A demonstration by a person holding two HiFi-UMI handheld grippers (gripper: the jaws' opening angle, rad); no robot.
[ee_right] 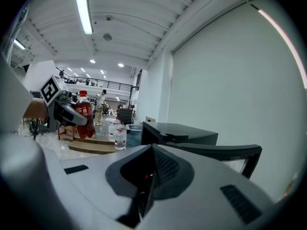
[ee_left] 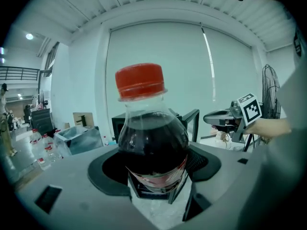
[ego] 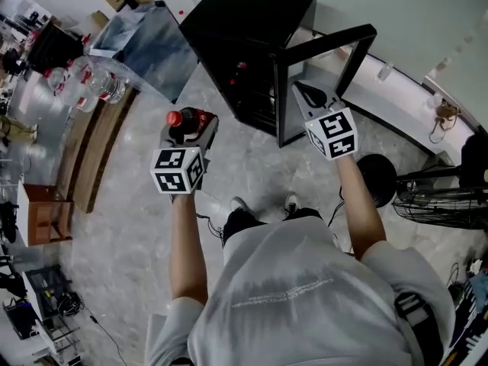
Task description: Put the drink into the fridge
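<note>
the black fridge [ego: 255, 21] stands on the pale floor [ego: 137, 227] at the far middle of the scene. its glass-paned door [ego: 326, 61] is swung wide toward the right, so the opening faces the person and the shelves lie open to a reach from the near side. something red [ego: 242, 67] shows on a shelf inside, too small to name.

far left of the fridge sits a clear bin [ego: 145, 40]. what it holds cannot be made out. beside it a cluster of water bottles [ego: 91, 86] stands on a low wooden platform [ego: 95, 155], well apart from the work in hand.

the left tongs [ego: 191, 124] are raised in front of the person, near and left of the fridge opening. their jaws are clamped on the body of the drink [ee_left: 152, 143], a bottle of dark soda held upright. that looks like a sensible carry, since it can go onto a shelf base first. the drink is not yet inside, and i judge that the move into the opening comes next.

the right tongs [ego: 309, 96] hover just beside the top edge of the open door, jaws pressed together with nothing between them. they seem placed to steady the door or simply to keep clear of the left arm's path.

the red cap [ee_left: 140, 80] is on the bottle.
</note>
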